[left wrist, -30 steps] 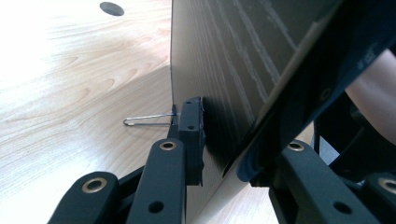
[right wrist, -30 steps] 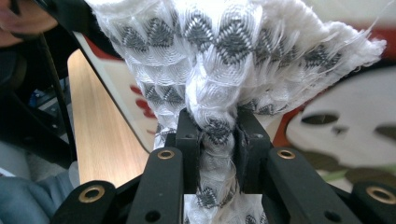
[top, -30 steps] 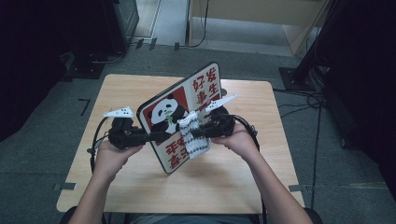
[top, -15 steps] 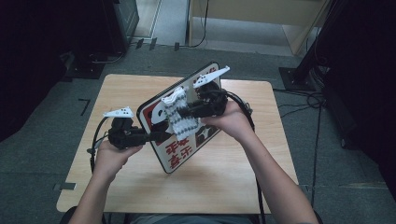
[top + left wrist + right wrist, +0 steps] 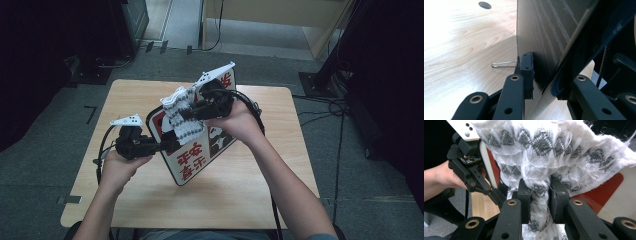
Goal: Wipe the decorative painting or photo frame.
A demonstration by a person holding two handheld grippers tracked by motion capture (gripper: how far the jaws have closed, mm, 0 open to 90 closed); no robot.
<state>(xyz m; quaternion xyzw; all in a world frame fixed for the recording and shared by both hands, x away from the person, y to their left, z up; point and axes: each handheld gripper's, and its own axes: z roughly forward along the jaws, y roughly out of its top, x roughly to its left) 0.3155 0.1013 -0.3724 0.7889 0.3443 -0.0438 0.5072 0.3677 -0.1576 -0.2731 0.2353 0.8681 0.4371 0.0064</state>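
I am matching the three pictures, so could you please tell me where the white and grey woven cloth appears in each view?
High view: the cloth hangs just left of centre, over the printed board.
Left gripper view: not in it.
Right gripper view: the cloth spreads across the top, bunched between the right gripper fingers.
Shared landmark: the printed board.

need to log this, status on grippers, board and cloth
Left gripper clamped on the panda board's edge, board tilted up off the table. Right gripper pinching white patterned cloth against board face. Nothing in the way.
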